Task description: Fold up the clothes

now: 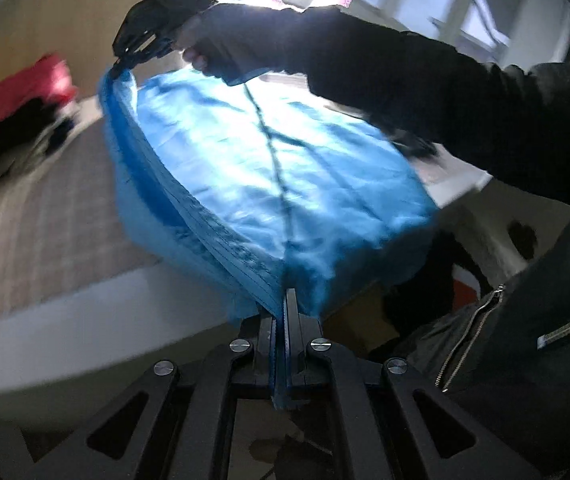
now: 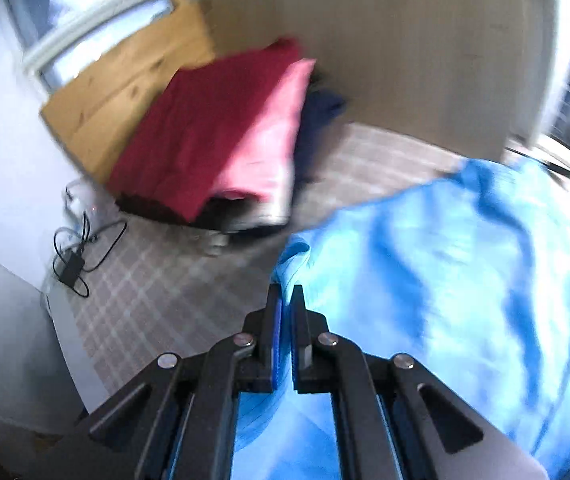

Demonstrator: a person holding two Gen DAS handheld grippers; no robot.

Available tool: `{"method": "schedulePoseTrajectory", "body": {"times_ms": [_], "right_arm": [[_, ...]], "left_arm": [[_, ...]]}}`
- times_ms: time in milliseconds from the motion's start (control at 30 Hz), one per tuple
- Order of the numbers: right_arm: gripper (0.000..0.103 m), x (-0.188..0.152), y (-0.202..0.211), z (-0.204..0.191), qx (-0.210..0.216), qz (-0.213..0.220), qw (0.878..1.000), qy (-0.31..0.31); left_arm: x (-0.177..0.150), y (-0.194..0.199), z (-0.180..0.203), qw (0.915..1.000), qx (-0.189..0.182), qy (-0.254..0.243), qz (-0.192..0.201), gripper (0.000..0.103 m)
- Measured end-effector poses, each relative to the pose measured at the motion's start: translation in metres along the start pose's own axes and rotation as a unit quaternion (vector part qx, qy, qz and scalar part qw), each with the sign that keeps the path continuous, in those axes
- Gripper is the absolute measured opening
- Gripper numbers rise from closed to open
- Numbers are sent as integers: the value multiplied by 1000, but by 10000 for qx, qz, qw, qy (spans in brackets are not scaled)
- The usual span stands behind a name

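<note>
A light blue garment (image 1: 269, 168) is held up in the air above a bed, stretched between both grippers. My left gripper (image 1: 285, 300) is shut on one corner of its ribbed hem. My right gripper (image 1: 119, 70) shows at the top left of the left wrist view, shut on the other end of the hem, held by a hand in a black sleeve. In the right wrist view the right gripper (image 2: 286, 296) is shut on the blue fabric (image 2: 465, 260), which hangs to the right.
A plaid bedspread (image 2: 157, 288) lies below. A pile of red, pink and dark clothes (image 2: 229, 136) sits at the bed's far end, also in the left wrist view (image 1: 17, 108). A black cable and charger (image 2: 73, 264) lie at the left. A wooden headboard (image 2: 125, 84) stands behind.
</note>
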State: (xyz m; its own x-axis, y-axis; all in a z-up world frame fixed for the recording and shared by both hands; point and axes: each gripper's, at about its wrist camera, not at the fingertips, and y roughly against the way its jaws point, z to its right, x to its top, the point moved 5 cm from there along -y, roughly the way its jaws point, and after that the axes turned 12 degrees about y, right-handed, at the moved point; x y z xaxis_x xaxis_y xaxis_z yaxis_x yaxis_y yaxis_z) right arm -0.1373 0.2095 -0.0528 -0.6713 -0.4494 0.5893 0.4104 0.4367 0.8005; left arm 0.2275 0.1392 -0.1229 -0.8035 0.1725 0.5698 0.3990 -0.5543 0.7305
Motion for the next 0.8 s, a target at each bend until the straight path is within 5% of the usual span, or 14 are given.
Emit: {"method": "schedulePoseTrajectory", "body": {"times_ms": [267,333,433,633,800], "right_arm": [[5,-77,44,86,-462,-317,9956,-748],[18,-97,56,107,-577,-395,9932,-934],[22,-124,75,135,-728,-451,9891,-1196],[29,-147,160,104,-433,287,9913,-1206],[29,-203,215,31,169,500,9957,-765]], "left_arm": [[-3,-63,72,9885,-416,-1138,-900,6],[-12,-84,77,9838,-347,-1172,-1311,11],[-23,-84,79,9821,-248,-1133,-1481,11],[-57,-25,79,9837,-251,-1124,-1379,21],[-88,2,30,9870,-225,-199,-1579,26]]}}
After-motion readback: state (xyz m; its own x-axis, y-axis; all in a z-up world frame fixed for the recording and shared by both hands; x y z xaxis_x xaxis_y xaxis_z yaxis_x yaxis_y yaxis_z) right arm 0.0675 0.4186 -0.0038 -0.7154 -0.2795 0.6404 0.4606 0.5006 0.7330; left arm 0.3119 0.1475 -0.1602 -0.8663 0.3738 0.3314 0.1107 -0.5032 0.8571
